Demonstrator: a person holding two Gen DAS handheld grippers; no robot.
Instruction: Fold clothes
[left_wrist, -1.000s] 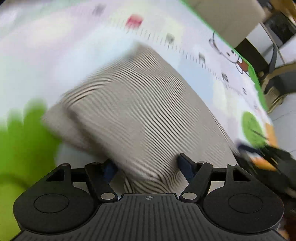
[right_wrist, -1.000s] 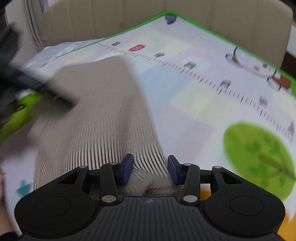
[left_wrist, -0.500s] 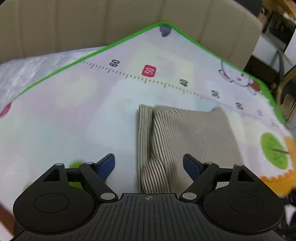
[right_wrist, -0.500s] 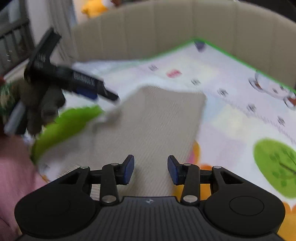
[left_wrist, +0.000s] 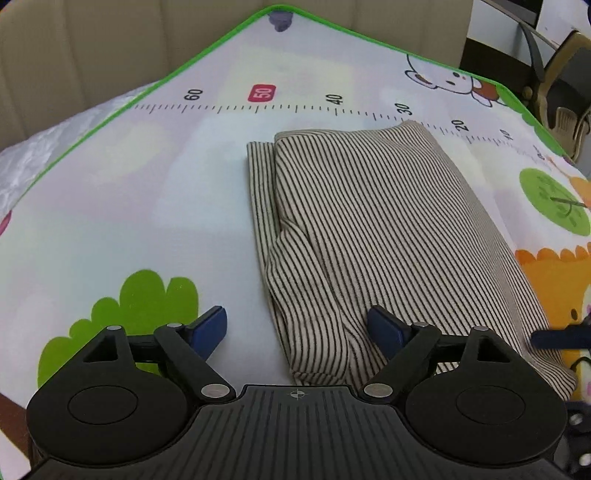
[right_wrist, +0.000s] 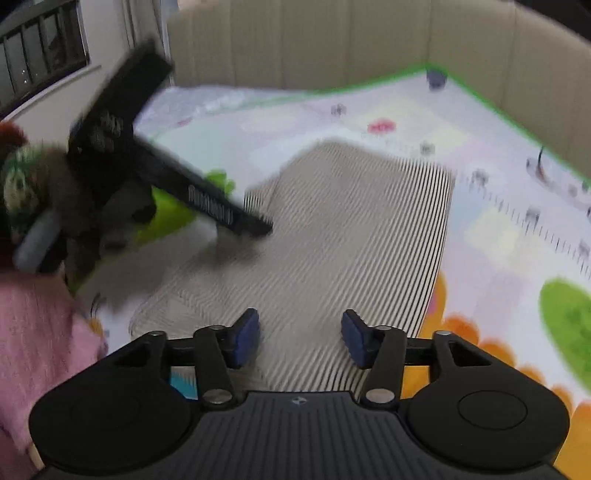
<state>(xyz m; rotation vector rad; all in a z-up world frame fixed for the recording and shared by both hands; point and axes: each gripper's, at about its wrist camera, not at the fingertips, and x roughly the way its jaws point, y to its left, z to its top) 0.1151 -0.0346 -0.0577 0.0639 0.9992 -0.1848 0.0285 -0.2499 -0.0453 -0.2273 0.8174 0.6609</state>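
Note:
A beige garment with thin dark stripes (left_wrist: 373, 236) lies folded into a rectangle on the play mat (left_wrist: 129, 206). My left gripper (left_wrist: 297, 328) is open and empty, hovering over the garment's near left corner. In the right wrist view the same garment (right_wrist: 343, 236) lies ahead. My right gripper (right_wrist: 300, 338) is open and empty above its near edge. The left gripper also shows in the right wrist view (right_wrist: 255, 227) as a blurred black tool over the garment's left side, held by a gloved hand (right_wrist: 33, 192).
The mat has a green border (left_wrist: 207, 55), a printed ruler and cartoon trees. A beige padded wall (right_wrist: 332, 40) runs behind it. A chair (left_wrist: 561, 85) stands off the mat at the right. A pink sleeve (right_wrist: 33, 332) is at the left.
Both grippers have let go of the garment and pulled back and up. The garment has settled flat in its folded shape. The left gripper has opened wider.

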